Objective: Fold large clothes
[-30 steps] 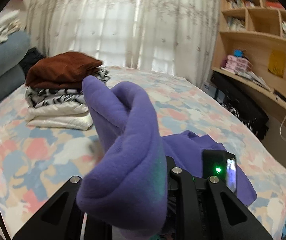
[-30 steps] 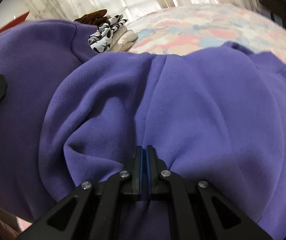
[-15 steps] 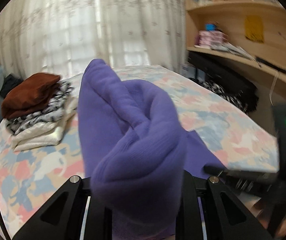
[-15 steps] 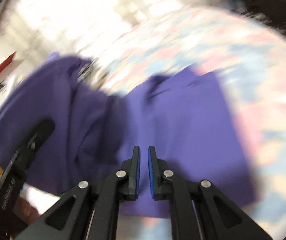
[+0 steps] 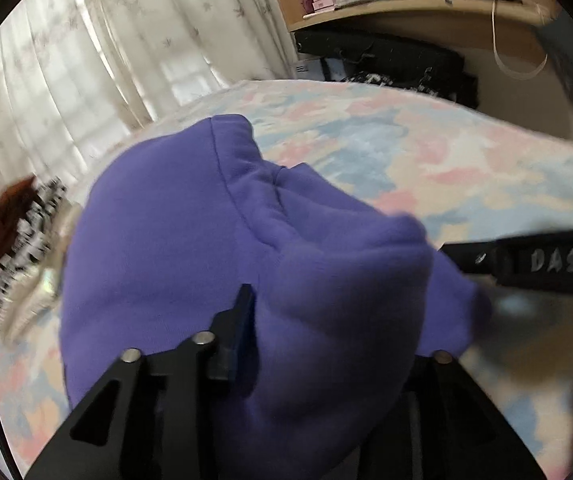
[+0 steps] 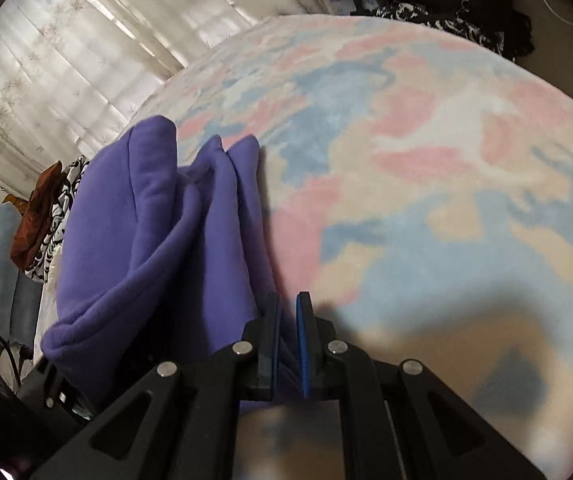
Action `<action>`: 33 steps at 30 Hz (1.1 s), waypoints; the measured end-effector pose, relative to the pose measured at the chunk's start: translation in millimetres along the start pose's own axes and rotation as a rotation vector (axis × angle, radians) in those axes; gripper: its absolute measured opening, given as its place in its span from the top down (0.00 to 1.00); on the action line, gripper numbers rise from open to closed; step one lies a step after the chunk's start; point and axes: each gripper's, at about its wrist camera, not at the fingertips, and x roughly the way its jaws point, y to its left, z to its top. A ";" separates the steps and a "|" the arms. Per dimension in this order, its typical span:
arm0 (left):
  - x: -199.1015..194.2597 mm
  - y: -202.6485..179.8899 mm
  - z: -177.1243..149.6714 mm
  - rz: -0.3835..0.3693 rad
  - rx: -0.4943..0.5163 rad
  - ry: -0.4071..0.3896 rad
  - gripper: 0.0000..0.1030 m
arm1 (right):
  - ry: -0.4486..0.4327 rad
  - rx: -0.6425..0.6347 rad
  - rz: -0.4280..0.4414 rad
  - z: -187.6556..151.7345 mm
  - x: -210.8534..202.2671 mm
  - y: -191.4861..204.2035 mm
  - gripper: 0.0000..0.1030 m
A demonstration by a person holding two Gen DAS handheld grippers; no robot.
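Note:
A purple fleece garment lies bunched on the pastel patchwork bed. A thick fold of it bulges between the fingers of my left gripper, whose jaws are opening. The blue pad of the left finger stands bare beside the cloth, and the other finger is hidden under it. In the right wrist view the garment sits folded just left of my right gripper, which is shut to a thin slit. The right gripper also shows at the garment's right edge in the left wrist view.
A stack of folded clothes, brown on top, sits at the bed's far left. Sheer curtains hang behind. A wooden desk shelf with a black bag under it stands beyond the bed.
Both grippers swept sideways and both views rolled. The right gripper let go of the purple cloth it had pinched. The left gripper's fingers spread, and the garment came down onto the bed.

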 end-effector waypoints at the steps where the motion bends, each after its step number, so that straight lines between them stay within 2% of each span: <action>1: -5.4 4.9 0.2 -0.050 -0.030 -0.007 0.53 | -0.003 0.001 0.006 -1.4 -2.8 -2.4 0.92; 3: -15.3 10.7 0.6 -0.121 -0.062 -0.033 0.35 | -0.018 -0.003 0.023 -2.8 -8.9 -2.8 0.92; 4: -23.9 11.7 -0.4 -0.152 -0.072 -0.049 0.30 | -0.024 -0.008 0.031 -2.3 -10.5 -3.8 0.92; 6: -36.4 15.1 -1.9 -0.201 -0.083 -0.073 0.13 | -0.029 -0.019 0.044 -0.8 -14.5 -0.8 0.93; 7: -44.6 15.1 -4.1 -0.228 -0.090 -0.082 0.11 | -0.029 -0.023 0.056 0.0 -17.1 0.4 0.93; 10: -72.2 17.3 -11.7 -0.305 -0.113 -0.103 0.11 | -0.007 -0.011 0.135 3.7 -21.5 4.4 0.86; 12: -89.0 23.1 -15.4 -0.315 -0.126 -0.114 0.11 | -0.001 -0.009 0.183 5.9 -26.8 8.6 0.67; 15: -110.3 52.9 -20.7 -0.307 -0.199 -0.130 0.12 | -0.008 -0.049 0.237 10.6 -35.4 22.6 0.53; 18: -112.3 99.6 -20.8 -0.297 -0.308 -0.122 0.16 | 0.029 -0.079 0.292 19.1 -30.4 37.7 0.43; 20: -101.3 132.2 -20.6 -0.237 -0.364 -0.099 0.24 | 0.071 -0.091 0.319 26.4 -20.4 47.4 0.37; 21: -93.6 144.1 -19.8 -0.217 -0.386 -0.084 0.29 | 0.094 -0.102 0.347 30.6 -13.2 53.2 0.37; 23: -71.2 169.7 -20.1 -0.191 -0.431 -0.046 0.31 | 0.142 -0.109 0.388 39.8 4.8 63.0 0.37; 26: -26.3 193.2 -20.1 -0.165 -0.462 0.039 0.42 | 0.201 -0.111 0.383 50.5 29.9 71.3 0.37; 28: -3.9 196.0 -17.6 -0.206 -0.471 0.058 0.42 | 0.246 -0.112 0.364 57.8 50.5 76.2 0.37; 29: 0.0 195.2 -14.6 -0.196 -0.464 0.050 0.40 | 0.258 -0.112 0.356 59.5 57.1 77.7 0.37; 31: 5.0 184.4 -4.2 -0.126 -0.384 0.039 0.32 | 0.282 -0.129 0.352 60.1 70.1 83.2 0.38; 32: 6.9 179.2 0.7 -0.092 -0.361 0.046 0.23 | 0.268 -0.157 0.330 58.9 73.2 86.5 0.58; 33: 9.4 174.3 6.0 -0.064 -0.343 0.048 0.22 | 0.254 -0.188 0.312 57.9 73.6 89.3 0.78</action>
